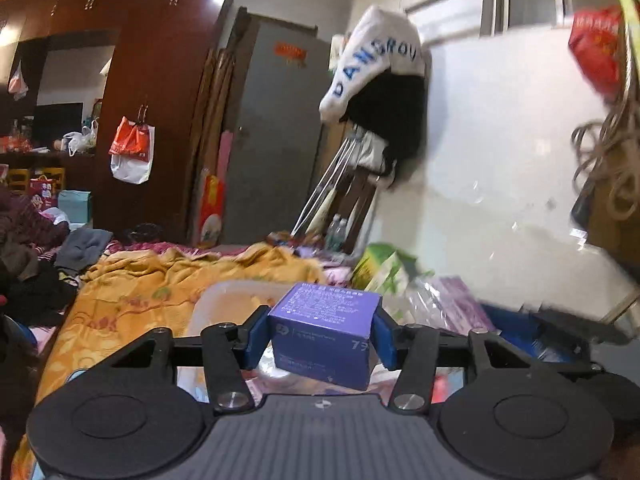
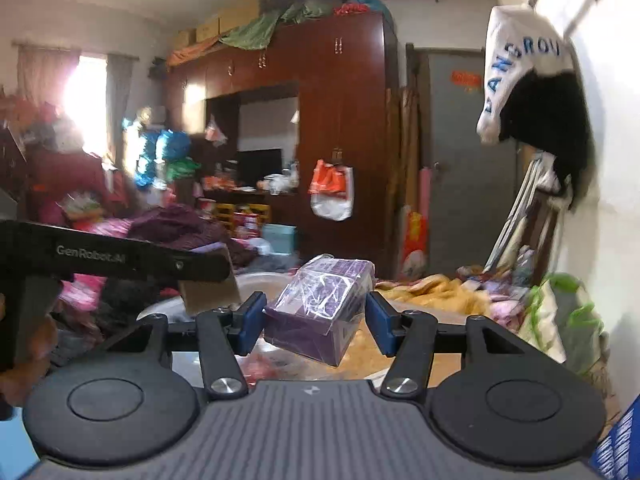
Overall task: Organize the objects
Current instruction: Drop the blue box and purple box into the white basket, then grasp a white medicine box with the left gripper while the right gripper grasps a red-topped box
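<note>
The blue box (image 1: 324, 336) sits between the two blue pads of the left gripper (image 1: 320, 330). The pads press on its two sides, so the left gripper is closed on the box and holds it up in the air. The box is tilted a little. Small print covers its top, too blurry to read.

Just under and behind the blue box is a clear tub (image 1: 228, 304). It rests on the yellow blanket (image 1: 132, 292), which is spread over the bed.

The right gripper (image 2: 316, 320) holds a purple box (image 2: 320, 312) in shiny clear wrap. Its blue pads touch both sides of this box, so it is closed on it too. The purple box is tipped, with one corner pointing down. It hangs above the clear tub (image 2: 260, 280), and the yellow blanket (image 2: 432, 292) lies just beyond it to the right.

In the right view, the black body of the left gripper (image 2: 100, 260) shows at the left side, with a brown piece of card under it.

Farther back stands a big dark wardrobe (image 1: 160, 80) with an orange and white bag (image 1: 132, 152) hanging on it. Beside it is a grey door (image 1: 276, 140). A white top (image 1: 372, 60) with blue letters hangs on the white wall over something black. A green bag (image 1: 384, 268) lies near the wall.
</note>
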Demonstrator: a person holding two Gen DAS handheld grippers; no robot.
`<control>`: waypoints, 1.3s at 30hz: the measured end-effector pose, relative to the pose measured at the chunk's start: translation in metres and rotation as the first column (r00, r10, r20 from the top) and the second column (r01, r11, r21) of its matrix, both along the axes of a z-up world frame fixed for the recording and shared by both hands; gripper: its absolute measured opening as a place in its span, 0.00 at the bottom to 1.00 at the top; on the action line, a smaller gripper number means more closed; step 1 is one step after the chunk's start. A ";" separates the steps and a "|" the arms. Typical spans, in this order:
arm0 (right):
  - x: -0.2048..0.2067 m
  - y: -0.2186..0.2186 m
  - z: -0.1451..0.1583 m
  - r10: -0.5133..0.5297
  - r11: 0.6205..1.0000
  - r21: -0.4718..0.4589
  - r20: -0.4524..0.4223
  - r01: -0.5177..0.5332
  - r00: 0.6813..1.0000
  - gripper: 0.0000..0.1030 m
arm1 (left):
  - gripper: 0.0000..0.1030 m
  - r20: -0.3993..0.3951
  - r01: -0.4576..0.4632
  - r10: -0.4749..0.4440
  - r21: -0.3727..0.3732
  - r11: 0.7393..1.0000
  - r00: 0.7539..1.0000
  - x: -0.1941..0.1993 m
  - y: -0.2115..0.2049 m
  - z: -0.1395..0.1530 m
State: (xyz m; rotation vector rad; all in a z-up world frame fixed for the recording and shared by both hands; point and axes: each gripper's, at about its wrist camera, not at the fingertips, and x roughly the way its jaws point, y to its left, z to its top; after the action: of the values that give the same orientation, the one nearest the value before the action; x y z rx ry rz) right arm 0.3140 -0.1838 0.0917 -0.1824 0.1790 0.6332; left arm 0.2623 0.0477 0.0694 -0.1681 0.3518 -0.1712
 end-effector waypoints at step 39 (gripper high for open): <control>-0.053 -0.018 -0.095 -0.058 0.997 0.028 -0.288 0.069 0.956 0.32 | 0.90 -0.130 -0.063 0.088 0.183 0.981 0.988 -0.087 0.041 -0.105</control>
State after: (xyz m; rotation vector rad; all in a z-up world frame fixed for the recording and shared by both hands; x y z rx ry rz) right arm 0.2606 -0.2021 -0.0034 -0.0464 0.4519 0.5961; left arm 0.1755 0.0885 -0.0355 -0.0154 0.4954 -0.0524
